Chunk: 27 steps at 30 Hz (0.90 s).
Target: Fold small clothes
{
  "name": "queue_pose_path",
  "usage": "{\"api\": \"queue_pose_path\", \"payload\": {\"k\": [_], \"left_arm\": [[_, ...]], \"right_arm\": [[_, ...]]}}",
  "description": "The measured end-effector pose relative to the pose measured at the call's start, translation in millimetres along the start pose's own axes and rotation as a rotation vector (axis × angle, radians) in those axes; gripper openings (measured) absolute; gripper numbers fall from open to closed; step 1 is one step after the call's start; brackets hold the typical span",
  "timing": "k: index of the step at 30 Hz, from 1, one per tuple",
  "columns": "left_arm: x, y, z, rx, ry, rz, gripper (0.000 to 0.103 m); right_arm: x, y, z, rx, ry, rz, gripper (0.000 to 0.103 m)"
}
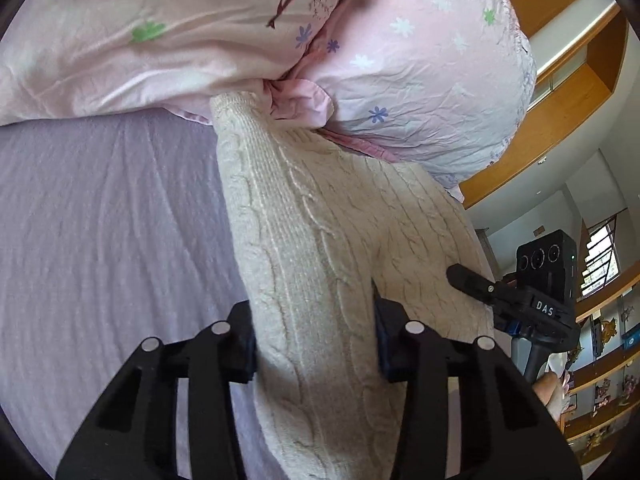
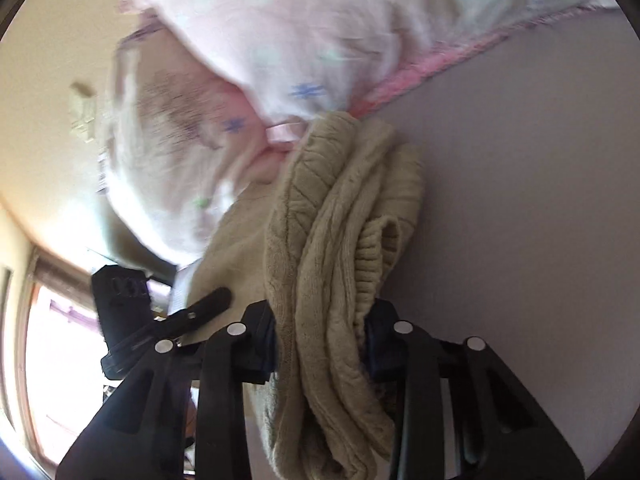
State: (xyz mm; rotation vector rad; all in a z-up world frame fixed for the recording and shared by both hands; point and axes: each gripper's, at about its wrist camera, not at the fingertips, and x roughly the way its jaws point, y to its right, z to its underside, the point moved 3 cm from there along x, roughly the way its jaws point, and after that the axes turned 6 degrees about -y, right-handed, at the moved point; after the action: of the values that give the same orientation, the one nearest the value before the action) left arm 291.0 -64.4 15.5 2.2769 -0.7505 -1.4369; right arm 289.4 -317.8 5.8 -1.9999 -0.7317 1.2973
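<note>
A cream cable-knit sweater (image 1: 320,240) lies folded on the lilac bed sheet (image 1: 100,220), its far end against the pink pillows. My left gripper (image 1: 314,344) is shut on a thick fold of the sweater. My right gripper (image 2: 320,340) is shut on the bunched layers of the same sweater (image 2: 340,240), which looks beige in the right wrist view. The right gripper also shows in the left wrist view (image 1: 520,296), at the sweater's right edge. The left gripper shows in the right wrist view (image 2: 160,312), left of the sweater.
Pink flowered pillows (image 1: 400,60) lie at the head of the bed, also blurred in the right wrist view (image 2: 260,60). A wooden headboard and shelves (image 1: 580,92) stand to the right. The sheet (image 2: 520,220) extends right of the sweater.
</note>
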Motion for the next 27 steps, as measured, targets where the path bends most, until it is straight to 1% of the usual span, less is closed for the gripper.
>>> {"api": "queue_pose_path", "payload": {"k": [1,3,4,5,6,7,8,9,10,11,12,13,14,15,16,17,18,19,20,21,22,23,24,25,26,27], "left_arm": [[-16.3,-3.7,5.6,0.005,0.014,0.000,0.042],[-51.1,-16.5,17.2,0.000,0.058,-0.002,0.043],[-63.8,-24.5,21.5,-0.003,0.075,-0.028,0.046],[-71.2,-33.8,23.8,-0.008,0.083,-0.077,0.049],[-72.9,-44.2,25.1,-0.013,0.073,-0.149,0.054],[-70.5,-54.7,27.5,-0.022,0.052,-0.223,0.056],[-67.8,-63.8,31.2,-0.036,0.022,-0.260,0.059],[-73.3,-68.5,36.1,-0.045,0.029,-0.237,0.060],[-83.5,-68.4,39.5,-0.038,0.054,-0.229,0.060],[-98.8,-62.9,42.8,-0.008,0.102,-0.247,0.059],[-111.8,-55.5,45.8,0.026,0.153,-0.260,0.059],[-124.2,-44.2,49.5,0.064,0.203,-0.233,0.059],[-130.6,-37.6,52.7,0.087,0.219,-0.186,0.060],[-131.0,-28.3,54.9,0.103,0.214,-0.122,0.064],[-125.6,-21.0,55.6,0.111,0.195,-0.076,0.071],[-116.2,-17.1,55.8,0.111,0.166,-0.058,0.075],[-100.8,-16.4,55.2,0.104,0.126,-0.072,0.078],[-83.6,-20.4,53.3,0.086,0.089,-0.112,0.078],[-68.5,-23.4,50.4,0.071,0.078,-0.161,0.078],[-62.5,-21.9,48.1,0.088,0.099,-0.200,0.078],[-63.5,-15.8,48.8,0.103,0.105,-0.233,0.076],[-68.2,-8.7,52.7,0.110,0.101,-0.244,0.076],[-78.1,0.0,58.8,0.135,0.108,-0.231,0.076],[-89.5,6.4,66.6,0.161,0.123,-0.218,0.077],[-102.6,9.6,78.4,0.184,0.139,-0.230,0.079],[-114.1,12.1,90.8,0.195,0.153,-0.275,0.092]], "right_arm": [[2.7,-15.7,5.4,-0.034,-0.008,-0.033,0.033],[14.8,-41.2,15.7,-0.100,-0.023,-0.058,0.033],[26.7,-51.0,20.2,-0.127,-0.043,-0.061,0.033],[41.4,-56.9,23.2,-0.148,-0.066,-0.038,0.034],[61.9,-60.7,26.2,-0.167,-0.100,0.009,0.040],[78.0,-60.9,27.9,-0.173,-0.130,0.067,0.049],[90.3,-60.8,30.4,-0.180,-0.154,0.135,0.053],[89.5,-64.5,31.3,-0.189,-0.134,0.143,0.057],[80.0,-70.0,31.6,-0.200,-0.098,0.167,0.058],[62.1,-78.7,32.0,-0.226,-0.025,0.204,0.058],[47.0,-85.9,32.3,-0.246,0.036,0.199,0.058],[28.7,-96.4,34.9,-0.265,0.099,0.135,0.058],[20.3,-105.3,37.1,-0.267,0.110,0.052,0.060],[21.3,-112.3,38.2,-0.261,0.089,-0.012,0.068],[28.2,-117.9,40.2,-0.246,0.045,-0.068,0.078],[40.2,-120.4,42.7,-0.226,-0.006,-0.096,0.085],[48.9,-118.0,44.8,-0.205,-0.049,-0.103,0.089],[71.3,-114.1,47.7,-0.169,-0.097,-0.079,0.090],[92.0,-100.8,47.3,-0.125,-0.132,-0.015,0.089],[100.4,-93.5,46.7,-0.111,-0.121,-0.028,0.089],[96.0,-93.7,47.8,-0.106,-0.091,-0.040,0.088],[91.2,-95.8,50.0,-0.087,-0.097,-0.031,0.088],[81.7,-101.8,54.6,-0.089,-0.086,-0.017,0.088],[65.9,-112.5,61.7,-0.138,-0.047,0.005,0.090],[49.7,-123.0,69.3,-0.201,0.002,0.048,0.094],[33.2,-132.9,81.5,-0.260,0.053,0.107,0.102]]}}
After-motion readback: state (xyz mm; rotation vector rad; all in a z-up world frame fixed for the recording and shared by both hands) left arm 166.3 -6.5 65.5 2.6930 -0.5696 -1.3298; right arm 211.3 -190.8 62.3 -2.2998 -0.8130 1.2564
